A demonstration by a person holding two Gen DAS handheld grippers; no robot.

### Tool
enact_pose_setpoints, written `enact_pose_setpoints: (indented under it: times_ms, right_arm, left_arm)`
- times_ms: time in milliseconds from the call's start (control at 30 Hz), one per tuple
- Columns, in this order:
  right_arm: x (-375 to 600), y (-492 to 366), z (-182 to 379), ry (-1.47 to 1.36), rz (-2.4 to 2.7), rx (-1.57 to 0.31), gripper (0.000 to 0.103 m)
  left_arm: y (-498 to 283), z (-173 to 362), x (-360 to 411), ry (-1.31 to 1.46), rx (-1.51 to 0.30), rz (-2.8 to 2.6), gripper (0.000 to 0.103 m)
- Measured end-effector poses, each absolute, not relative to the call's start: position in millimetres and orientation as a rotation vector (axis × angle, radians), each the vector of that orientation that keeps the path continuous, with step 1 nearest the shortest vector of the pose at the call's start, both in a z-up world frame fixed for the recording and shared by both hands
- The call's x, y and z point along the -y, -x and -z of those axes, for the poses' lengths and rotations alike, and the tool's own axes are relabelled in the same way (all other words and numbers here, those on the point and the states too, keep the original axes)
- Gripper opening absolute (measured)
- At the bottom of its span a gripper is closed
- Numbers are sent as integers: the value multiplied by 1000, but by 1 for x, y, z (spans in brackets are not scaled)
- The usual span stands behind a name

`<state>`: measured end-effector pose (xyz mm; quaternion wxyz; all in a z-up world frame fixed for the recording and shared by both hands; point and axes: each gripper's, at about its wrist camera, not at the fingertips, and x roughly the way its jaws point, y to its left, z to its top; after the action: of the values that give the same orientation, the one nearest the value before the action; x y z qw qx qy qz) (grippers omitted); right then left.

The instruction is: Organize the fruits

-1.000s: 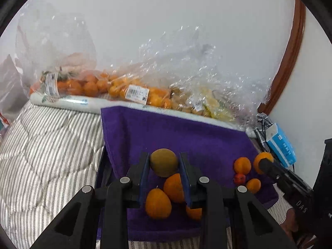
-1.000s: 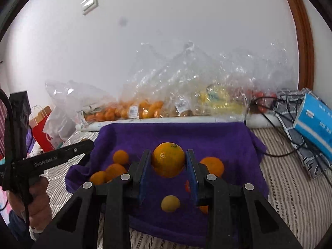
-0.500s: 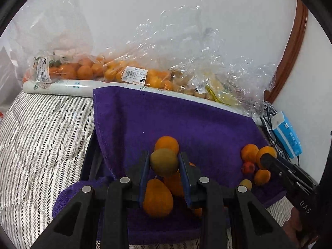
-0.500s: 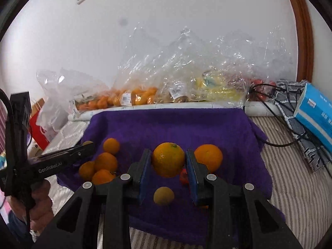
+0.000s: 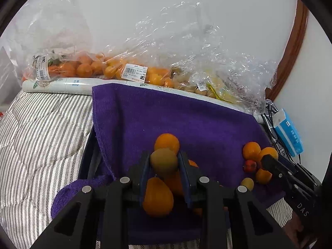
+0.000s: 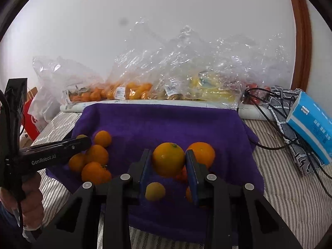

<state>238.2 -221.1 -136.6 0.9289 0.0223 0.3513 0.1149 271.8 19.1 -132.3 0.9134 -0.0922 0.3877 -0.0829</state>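
Surface: striped grey-white quilted bedding, purple terry towel spread over it; white wall behind.

My left claw: clamped on round greenish-brown fruit, above towel's left cluster of oranges.

My right claw: clamped on round orange citrus with green stem, above towel's right side.

Back row: clear plastic bags of oranges, price labels unreadable.

Right view only: red paper bag; "GenRobot.AI" on left claw's finger.

Left view only: "DAS" on right claw's finger.

Both views: blue tissue pack.

Striped bed under purple towel, paper roll, tissue pack.
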Motion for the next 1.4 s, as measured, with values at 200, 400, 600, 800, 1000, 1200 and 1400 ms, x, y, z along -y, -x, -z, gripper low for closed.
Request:
enact_pose_setpoints:
  times_ms: [200,400,600,800,1000,1200,1400]
  right_arm:
    - [217,-239,139,-17,-228,-727,33]
    - [217,-240,139,-10,-223,-729,33]
    - [214,-241,141,12,-215,-734,34]
    - [211,-238,140,38,-210,-724,40]
    - [213,-239,139,42,-194,-717,47]
    - [215,-241,142,35,-174,-727,61]
    - [218,-238,124,-1,-165,-706,77]
  left_arm:
    - [-272,133,-18,186,-801,167,27]
    - [-272,133,-18,188,-802,167,27]
    - [-273,134,-19,189,-803,161,30]
    - [-273,135,-19,196,-802,158,32]
    - [-271,135,-18,195,-800,150,44]
    - [-264,126,-13,169,-746,138,65]
    - [-255,101,-13,140,-717,126,66]
